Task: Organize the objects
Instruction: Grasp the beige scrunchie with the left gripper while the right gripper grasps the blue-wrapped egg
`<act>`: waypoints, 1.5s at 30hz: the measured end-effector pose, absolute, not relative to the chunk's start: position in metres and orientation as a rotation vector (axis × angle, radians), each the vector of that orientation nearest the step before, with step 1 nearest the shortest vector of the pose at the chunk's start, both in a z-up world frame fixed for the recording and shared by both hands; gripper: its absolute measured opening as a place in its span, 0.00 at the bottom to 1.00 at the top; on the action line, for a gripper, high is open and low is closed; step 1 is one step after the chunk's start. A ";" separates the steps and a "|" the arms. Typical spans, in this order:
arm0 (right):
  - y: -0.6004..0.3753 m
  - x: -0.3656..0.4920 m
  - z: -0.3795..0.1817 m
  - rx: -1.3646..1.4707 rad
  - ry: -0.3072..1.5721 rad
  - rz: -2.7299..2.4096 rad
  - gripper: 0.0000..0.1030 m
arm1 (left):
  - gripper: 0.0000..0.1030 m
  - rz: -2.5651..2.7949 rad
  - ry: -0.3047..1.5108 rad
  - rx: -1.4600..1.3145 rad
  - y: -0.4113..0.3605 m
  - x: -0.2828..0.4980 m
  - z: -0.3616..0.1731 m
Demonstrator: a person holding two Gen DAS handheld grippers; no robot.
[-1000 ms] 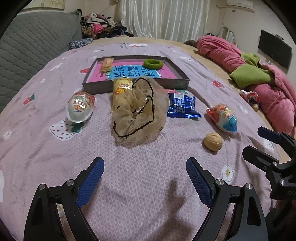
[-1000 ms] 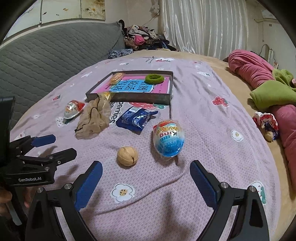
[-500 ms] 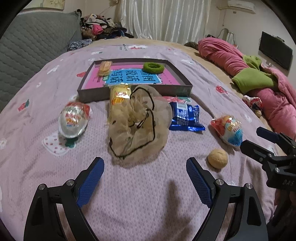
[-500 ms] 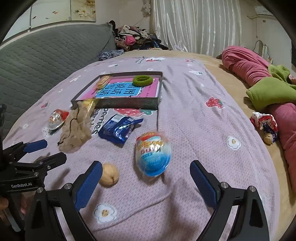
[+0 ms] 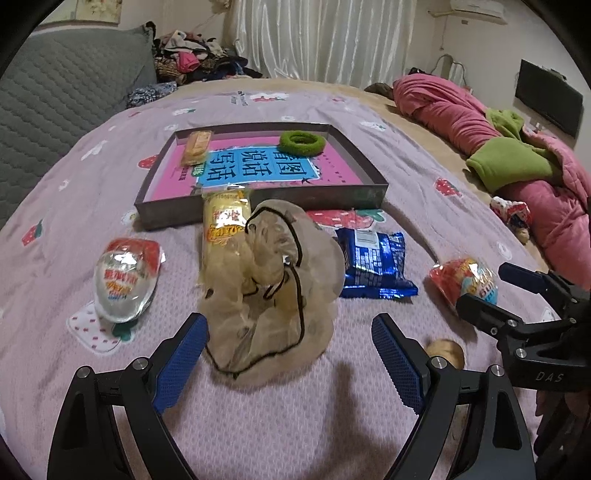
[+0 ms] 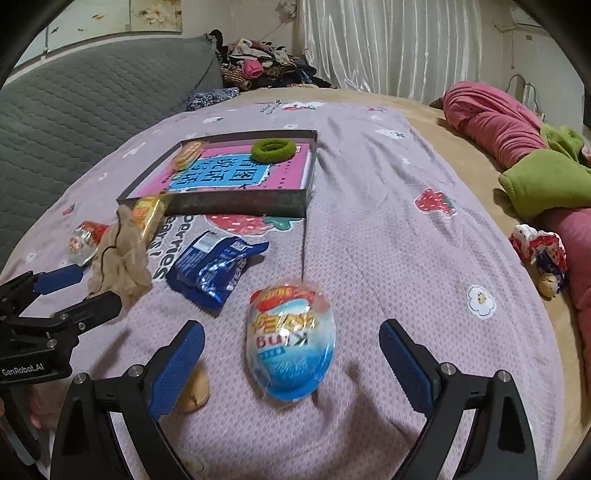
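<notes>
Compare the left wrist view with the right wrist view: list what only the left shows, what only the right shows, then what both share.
Only the left wrist view: a dark screen on the far wall, and the left claw seen from behind, open around the near end of the beige net bag.

Only the right wrist view: the framed pictures above the grey headboard, and the right claw seen from behind, open around the blue egg toy.

Both: the tray holding a green ring, the blue snack packet, the walnut, the red egg toy.
</notes>
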State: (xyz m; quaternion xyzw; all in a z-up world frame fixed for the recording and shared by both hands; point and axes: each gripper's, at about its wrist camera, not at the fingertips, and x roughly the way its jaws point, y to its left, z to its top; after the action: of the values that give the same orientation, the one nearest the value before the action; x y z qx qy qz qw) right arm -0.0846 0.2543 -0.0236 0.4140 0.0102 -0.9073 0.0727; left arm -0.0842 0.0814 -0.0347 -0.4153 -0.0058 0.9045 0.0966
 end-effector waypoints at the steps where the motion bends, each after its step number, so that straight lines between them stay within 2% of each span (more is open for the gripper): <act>1: 0.255 -0.087 -0.025 1.249 0.028 -2.729 0.93 | 0.88 2.682 -0.016 -1.231 0.081 -0.087 -0.035; 7: 0.256 -0.096 -0.030 1.261 -0.004 -2.713 0.93 | 0.88 2.685 -0.037 -1.244 0.080 -0.100 -0.040; 12: 0.249 -0.100 -0.035 1.280 0.041 -2.704 0.93 | 0.88 2.692 -0.042 -1.253 0.079 -0.107 -0.045; 18: 0.249 -0.102 -0.037 1.281 0.026 -2.693 0.85 | 0.87 2.695 -0.039 -1.270 0.080 -0.112 -0.050; 20: 0.249 -0.103 -0.039 1.288 0.020 -2.694 0.81 | 0.81 2.687 -0.040 -1.271 0.080 -0.112 -0.051; 22: 0.249 -0.102 -0.039 1.292 0.032 -2.698 0.76 | 0.67 2.682 -0.036 -1.288 0.082 -0.112 -0.052; 24: 0.249 -0.102 -0.038 1.286 0.039 -2.701 0.70 | 0.59 2.670 -0.042 -1.299 0.082 -0.113 -0.055; 27: 0.247 -0.100 -0.036 1.271 0.065 -2.703 0.64 | 0.54 2.665 -0.037 -1.300 0.084 -0.112 -0.056; 30: 0.242 -0.099 -0.038 1.280 0.116 -2.699 0.53 | 0.45 2.664 -0.030 -1.299 0.085 -0.112 -0.057; 32: 0.238 -0.098 -0.040 1.291 0.163 -2.697 0.53 | 0.42 2.656 -0.036 -1.309 0.084 -0.113 -0.059; 36: 0.234 -0.096 -0.040 1.289 0.209 -2.709 0.52 | 0.31 2.647 -0.033 -1.316 0.084 -0.113 -0.062; 40: 0.236 -0.094 -0.035 1.273 0.179 -2.706 0.52 | 0.21 2.632 -0.067 -1.320 0.080 -0.115 -0.064; 45: 0.244 -0.088 -0.022 1.205 0.107 -2.729 0.52 | 0.14 2.620 -0.100 -1.323 0.075 -0.115 -0.062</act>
State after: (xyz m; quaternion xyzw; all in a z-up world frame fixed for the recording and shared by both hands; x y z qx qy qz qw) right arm -0.0884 0.2435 -0.0220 0.4024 0.0358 -0.9114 0.0781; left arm -0.1147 0.0751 -0.0621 -0.4481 -0.0339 0.8875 0.1021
